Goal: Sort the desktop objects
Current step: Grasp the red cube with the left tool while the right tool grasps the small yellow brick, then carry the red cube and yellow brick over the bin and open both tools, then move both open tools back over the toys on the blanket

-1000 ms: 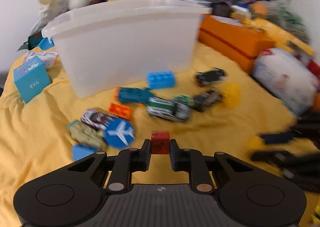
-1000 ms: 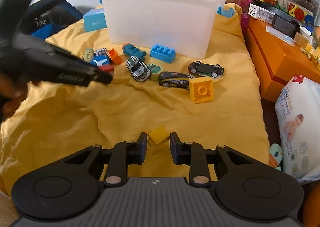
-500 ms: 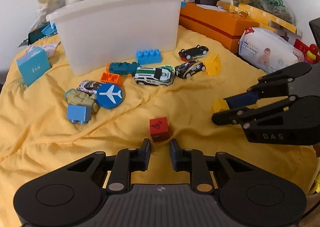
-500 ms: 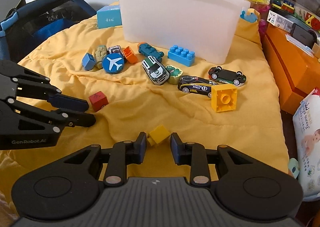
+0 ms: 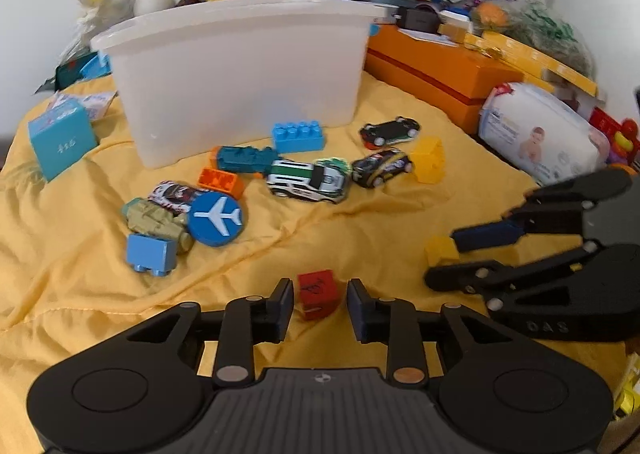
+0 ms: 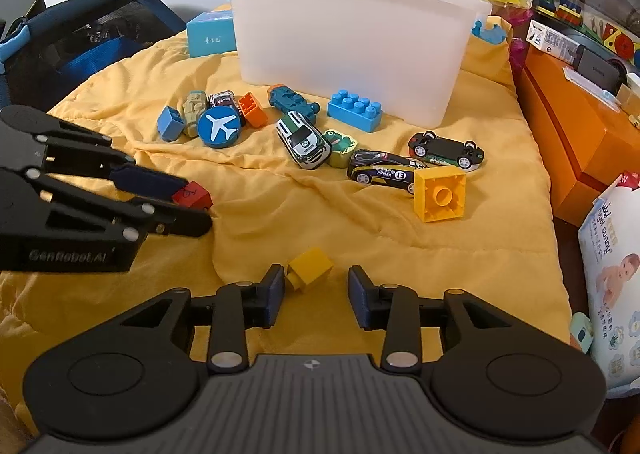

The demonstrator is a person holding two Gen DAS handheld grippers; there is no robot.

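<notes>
Both grippers set around small blocks, jaws apart, bin waiting behind.

The left gripper (image 5: 318,300) has closed in on the red block (image 5: 318,292) since half a second ago, so the block now sits between its spread fingers, not yet clamped. The right gripper (image 6: 316,288) brackets the small yellow block (image 6: 310,266) as before, jaws likewise apart. Both grasps look ready, with the white bin (image 5: 240,69) well beyond the scattered cars and bricks. The bin's inside is hidden by its wall, and whether either finger touches its block is hard to tell.
</notes>
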